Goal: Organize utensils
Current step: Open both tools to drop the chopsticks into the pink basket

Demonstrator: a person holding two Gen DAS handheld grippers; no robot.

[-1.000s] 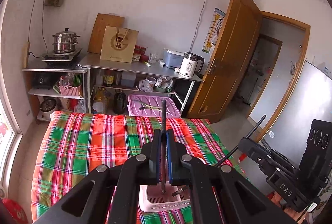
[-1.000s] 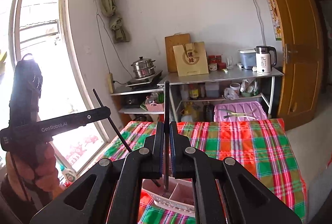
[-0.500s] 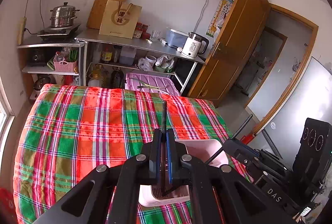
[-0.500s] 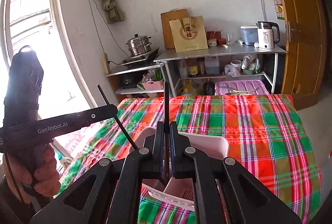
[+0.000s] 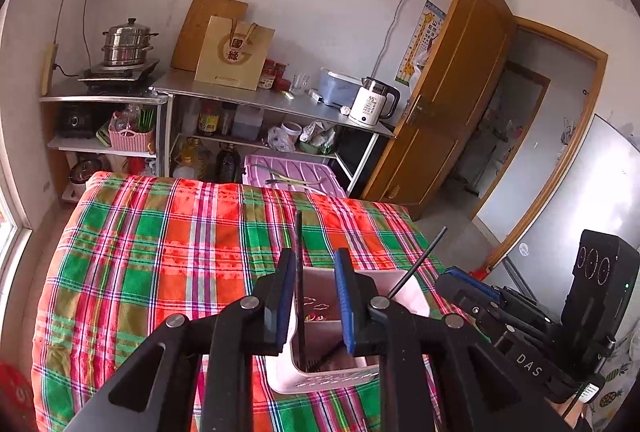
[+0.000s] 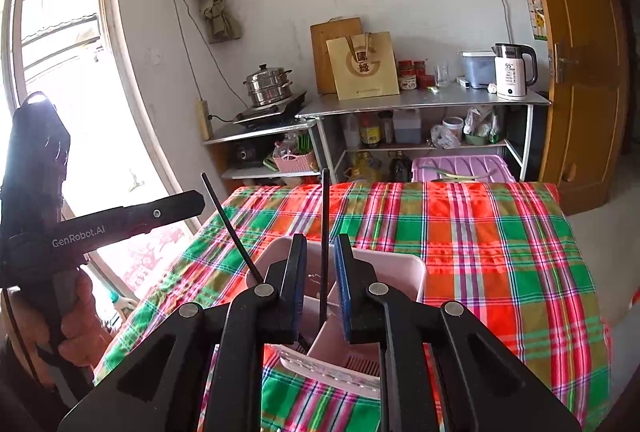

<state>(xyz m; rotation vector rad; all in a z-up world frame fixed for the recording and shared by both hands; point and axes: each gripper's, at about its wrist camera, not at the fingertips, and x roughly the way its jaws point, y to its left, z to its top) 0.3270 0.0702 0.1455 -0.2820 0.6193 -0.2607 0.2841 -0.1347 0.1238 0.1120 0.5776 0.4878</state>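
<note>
A pink utensil holder [image 5: 324, 312] stands on the plaid tablecloth [image 5: 168, 264]; it also shows in the right wrist view [image 6: 384, 272]. My left gripper [image 5: 316, 272] is open above it, and a black chopstick [image 5: 299, 272] stands loose between its jaws, its lower end in the holder. My right gripper [image 6: 320, 256] is open too, with a second black chopstick [image 6: 324, 232] upright between its jaws, its lower end in the holder. Each chopstick shows slanted in the other view [image 5: 416, 262] [image 6: 232, 228].
A purple bin [image 5: 292, 175] sits beyond the table's far edge. Metal shelves [image 5: 256, 99] with a kettle [image 5: 372, 103], steamer pot [image 5: 126, 43] and paper bag [image 5: 234, 51] line the back wall. A window [image 6: 68, 71] is to the left, a wooden door [image 5: 452, 91] to the right.
Both grippers have gone from shut on a chopstick to open. They had come down over the pink holder, and the chopsticks now stand in it.
</note>
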